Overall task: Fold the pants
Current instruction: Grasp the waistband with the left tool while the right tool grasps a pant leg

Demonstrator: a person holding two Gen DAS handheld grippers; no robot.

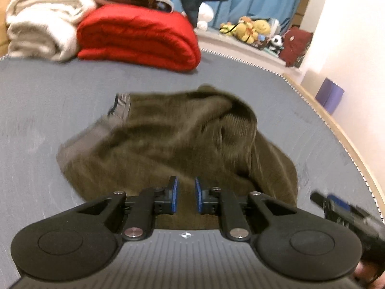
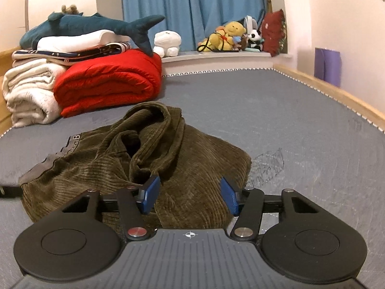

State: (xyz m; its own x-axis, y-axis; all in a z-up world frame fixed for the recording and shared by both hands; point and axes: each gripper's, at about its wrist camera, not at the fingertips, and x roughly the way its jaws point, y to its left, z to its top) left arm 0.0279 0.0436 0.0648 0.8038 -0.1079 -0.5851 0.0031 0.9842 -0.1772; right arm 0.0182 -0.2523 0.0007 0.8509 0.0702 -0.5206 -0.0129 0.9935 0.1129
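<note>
Olive-green corduroy pants [image 1: 168,139] lie bunched in a rumpled heap on the grey mattress [image 1: 48,101], grey waistband at the left. They also show in the right wrist view [image 2: 144,159]. My left gripper [image 1: 186,189] hovers over the near edge of the heap, jaws open by a narrow gap with nothing between them. My right gripper [image 2: 190,191] is wide open over the near right part of the pants, empty. The right gripper also shows at the right edge of the left wrist view [image 1: 336,204], blurred.
A folded red blanket [image 2: 108,82] and white blankets [image 2: 26,91] are stacked at the far left with a plush shark [image 2: 84,26] on top. Soft toys [image 2: 231,36] sit on a ledge by blue curtains. A wooden bed rail [image 2: 336,94] runs along the right.
</note>
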